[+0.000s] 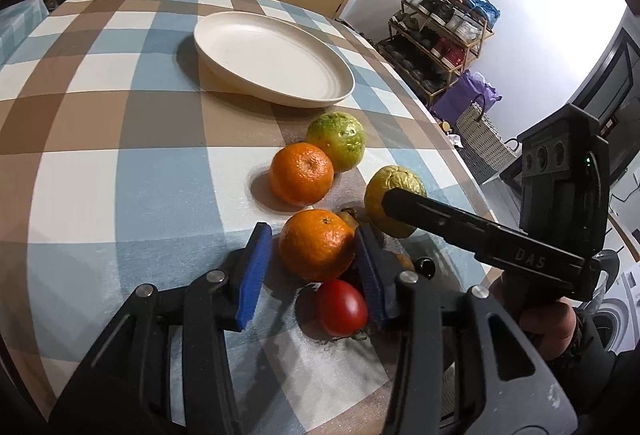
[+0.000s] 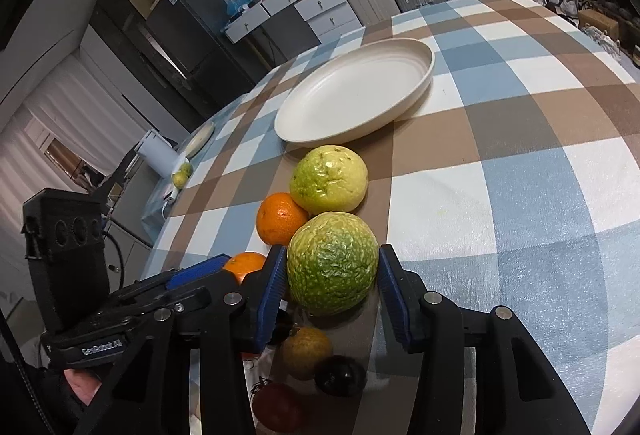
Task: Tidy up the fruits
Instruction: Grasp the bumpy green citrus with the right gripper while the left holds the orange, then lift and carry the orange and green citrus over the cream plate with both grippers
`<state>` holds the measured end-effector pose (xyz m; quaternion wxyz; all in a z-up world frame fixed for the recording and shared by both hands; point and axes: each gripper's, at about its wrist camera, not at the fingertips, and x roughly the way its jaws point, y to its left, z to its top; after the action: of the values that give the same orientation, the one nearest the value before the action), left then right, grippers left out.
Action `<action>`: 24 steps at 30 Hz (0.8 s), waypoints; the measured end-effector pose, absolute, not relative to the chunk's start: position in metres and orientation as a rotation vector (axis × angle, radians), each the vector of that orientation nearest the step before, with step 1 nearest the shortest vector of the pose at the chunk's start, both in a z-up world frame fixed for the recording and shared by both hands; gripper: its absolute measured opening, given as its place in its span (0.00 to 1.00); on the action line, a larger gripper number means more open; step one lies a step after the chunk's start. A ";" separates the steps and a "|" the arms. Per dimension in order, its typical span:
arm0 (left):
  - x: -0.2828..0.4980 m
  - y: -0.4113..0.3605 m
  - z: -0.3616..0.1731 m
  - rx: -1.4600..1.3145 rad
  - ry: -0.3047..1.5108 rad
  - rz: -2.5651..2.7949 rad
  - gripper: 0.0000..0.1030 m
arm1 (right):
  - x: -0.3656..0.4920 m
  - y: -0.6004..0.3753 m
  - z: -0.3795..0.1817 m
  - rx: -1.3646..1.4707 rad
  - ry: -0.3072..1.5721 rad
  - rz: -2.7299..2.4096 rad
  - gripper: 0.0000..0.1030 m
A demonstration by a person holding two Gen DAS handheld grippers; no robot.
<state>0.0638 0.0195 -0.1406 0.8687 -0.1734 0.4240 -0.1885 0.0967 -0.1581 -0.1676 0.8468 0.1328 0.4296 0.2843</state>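
From the left wrist view, nothing is sorted yet: the cream plate (image 1: 276, 59) sits bare on the checked bench (image 1: 100, 115), and every fruit lies in a cluster near the bench edge, just short of the plate. The left gripper (image 1: 316, 267) angles downward, its blue fingers (image 1: 254, 275) spread on either side of the near orange (image 1: 318, 245), the right one touching the peel and the left one apart from it. A red tomato (image 1: 342, 307) lies below.

From the right wrist view, the right gripper (image 2: 332, 287) also slopes down, its fingers (image 2: 274, 287) pinching the wrinkled green citrus (image 2: 332, 263), which rests on the bench. A smoother green fruit (image 2: 328, 179) lies nearest the plate.
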 end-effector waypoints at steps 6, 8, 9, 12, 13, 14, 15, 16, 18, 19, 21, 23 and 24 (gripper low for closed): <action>0.068 0.011 -0.141 -0.326 0.895 -0.415 0.36 | 0.098 -0.162 -0.165 0.287 0.896 0.609 0.45; 0.068 0.012 -0.139 -0.329 0.893 -0.423 0.36 | 0.099 -0.163 -0.162 0.286 0.886 0.616 0.45; 0.069 0.013 -0.137 -0.328 0.891 -0.424 0.35 | 0.099 -0.164 -0.161 0.288 0.883 0.621 0.45; 0.070 0.017 -0.130 -0.334 0.877 -0.436 0.35 | 0.100 -0.165 -0.156 0.288 0.868 0.638 0.45; 0.071 0.019 -0.126 -0.335 0.868 -0.436 0.35 | 0.101 -0.165 -0.153 0.287 0.859 0.647 0.45; 0.072 0.022 -0.123 -0.341 0.859 -0.434 0.35 | 0.102 -0.166 -0.151 0.287 0.854 0.652 0.45; 0.074 0.026 -0.118 -0.355 0.848 -0.433 0.35 | 0.104 -0.166 -0.148 0.288 0.848 0.659 0.45; 0.075 0.029 -0.115 -0.364 0.840 -0.429 0.35 | 0.106 -0.167 -0.144 0.288 0.840 0.665 0.45; 0.079 0.037 -0.106 -0.381 0.822 -0.423 0.35 | 0.110 -0.168 -0.139 0.289 0.825 0.673 0.45; 0.080 0.040 -0.101 -0.380 0.809 -0.415 0.35 | 0.112 -0.169 -0.136 0.293 0.817 0.678 0.45; 0.084 0.046 -0.090 -0.374 0.784 -0.396 0.35 | 0.118 -0.170 -0.129 0.289 0.800 0.686 0.45; 0.092 0.053 -0.079 -0.373 0.759 -0.383 0.35 | 0.125 -0.171 -0.124 0.286 0.786 0.690 0.45; 0.097 0.057 -0.073 -0.367 0.745 -0.374 0.35 | 0.129 -0.172 -0.121 0.289 0.781 0.694 0.45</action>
<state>0.0970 0.0565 -0.0730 0.8981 -0.1772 0.3597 -0.1808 0.1293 -0.1720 -0.1212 0.8566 0.1373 0.3718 0.3304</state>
